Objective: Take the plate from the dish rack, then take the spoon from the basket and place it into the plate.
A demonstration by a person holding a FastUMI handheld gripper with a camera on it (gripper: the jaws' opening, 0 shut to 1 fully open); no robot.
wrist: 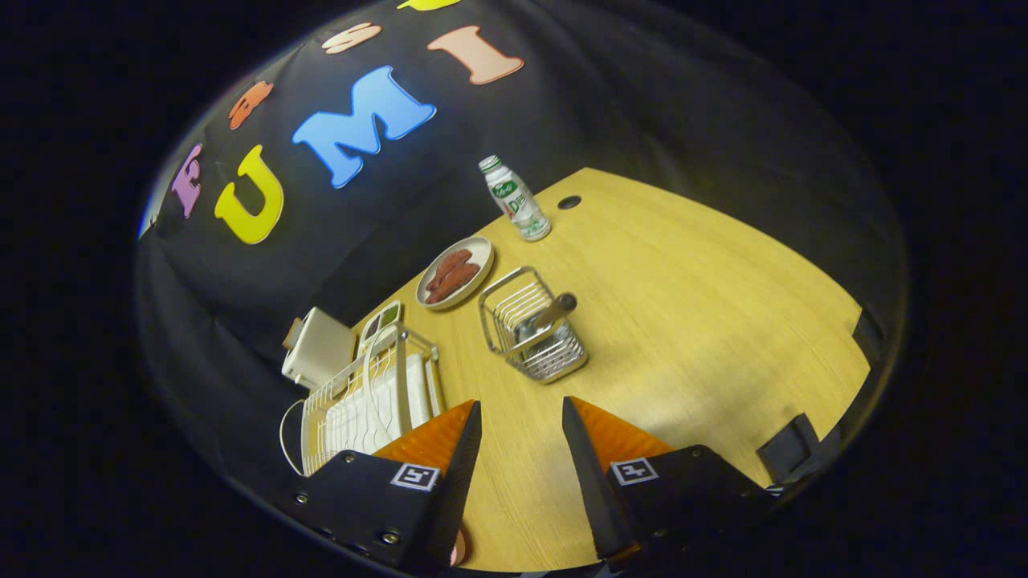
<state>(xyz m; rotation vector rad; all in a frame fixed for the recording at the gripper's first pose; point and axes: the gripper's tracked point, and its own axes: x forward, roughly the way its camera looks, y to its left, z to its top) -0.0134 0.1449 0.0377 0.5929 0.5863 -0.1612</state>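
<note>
My gripper (520, 405) hangs open above the wooden table (683, 321), with only bare tabletop between its fingers. Just beyond the left finger stands a white wire dish rack (353, 413). A thin white plate (376, 371) seems to stand on edge in it, though it is hard to make out among the wires. Ahead of the fingers, a little farther off, sits a metal wire basket (534, 341). A spoon (554, 310) leans in the basket with its handle sticking up out of the top.
Past the basket lies a plate of reddish sausages (455, 271), with a small white bottle (516, 199) beyond it. A white box (317, 349) and a small tray (381, 321) sit behind the rack. Black clamps (791, 445) grip the table's right edge.
</note>
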